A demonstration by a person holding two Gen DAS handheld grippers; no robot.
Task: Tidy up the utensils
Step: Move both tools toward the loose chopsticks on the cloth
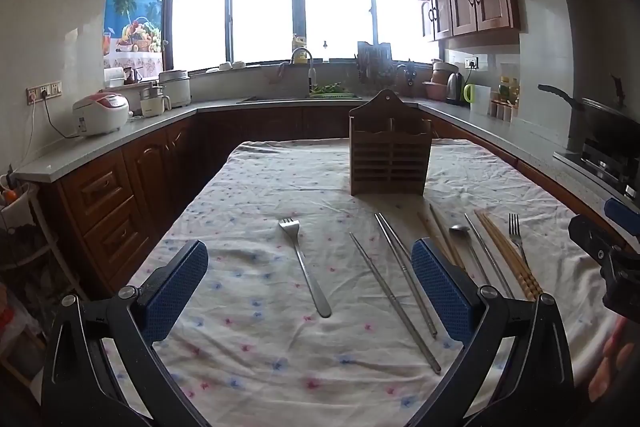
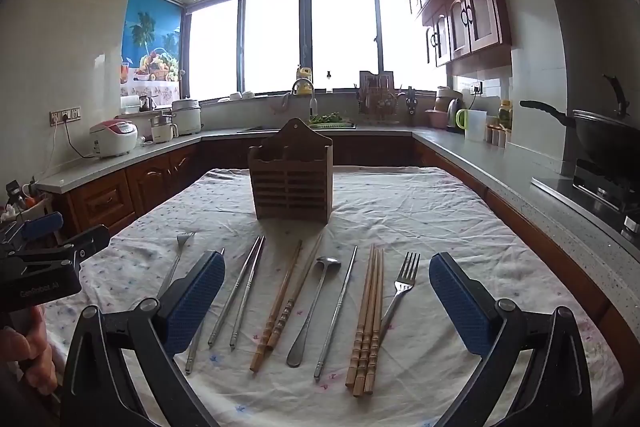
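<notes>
Wooden utensil holder (image 2: 290, 183) upright at 12 o'clock on desk (image 2: 440, 211); forks, chopsticks (image 2: 368, 319), spoon (image 2: 314, 307) below it. Left tongs (image 1: 310, 287) and right tongs (image 2: 326, 301) spread wide, empty.

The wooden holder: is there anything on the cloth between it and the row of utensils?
Nothing visible stands in the way. Bare tablecloth lies between the wooden holder and the tips of the spoon, forks and chopsticks. Both the right claw and the left claw are open and empty.
</notes>
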